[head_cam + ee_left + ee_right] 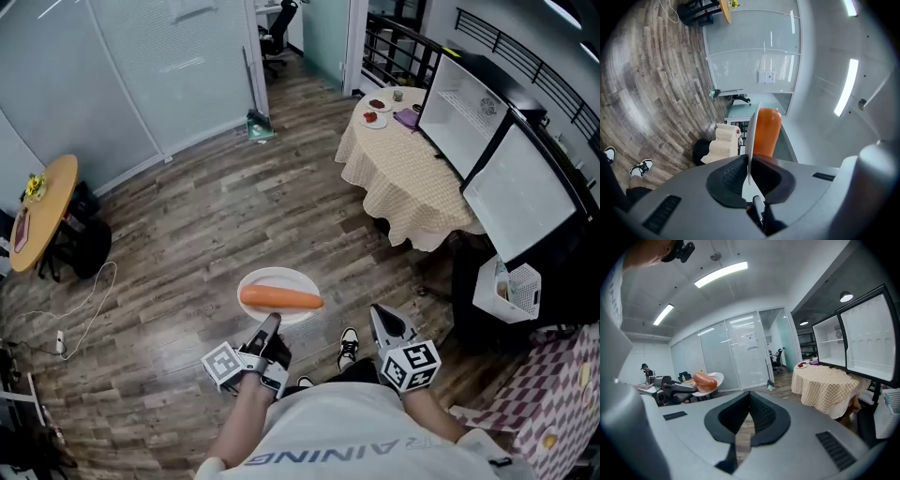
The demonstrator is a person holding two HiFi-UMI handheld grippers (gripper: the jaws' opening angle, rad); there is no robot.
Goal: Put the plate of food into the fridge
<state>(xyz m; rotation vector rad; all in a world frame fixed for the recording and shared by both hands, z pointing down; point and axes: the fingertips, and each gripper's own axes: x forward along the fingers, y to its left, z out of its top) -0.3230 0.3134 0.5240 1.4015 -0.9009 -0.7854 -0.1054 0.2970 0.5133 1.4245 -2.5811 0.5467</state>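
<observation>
White plate [270, 277] bearing one long orange food [281, 298] is pinched by its near rim in the left gripper [273, 321], above wooden floor [187, 216]; the right gripper [379, 315] is empty, jaws together; the open fridge [525, 187] stands well apart, beside a cloth-covered table [403, 169]; best carried level and slowly, lest the food roll off.

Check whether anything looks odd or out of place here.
Nothing is spilled or damaged. One thing stands out: the white plate is out over the floor, gripped only at its near rim by the left gripper, with the orange food lying loose across it. The right gripper holds nothing.
</observation>
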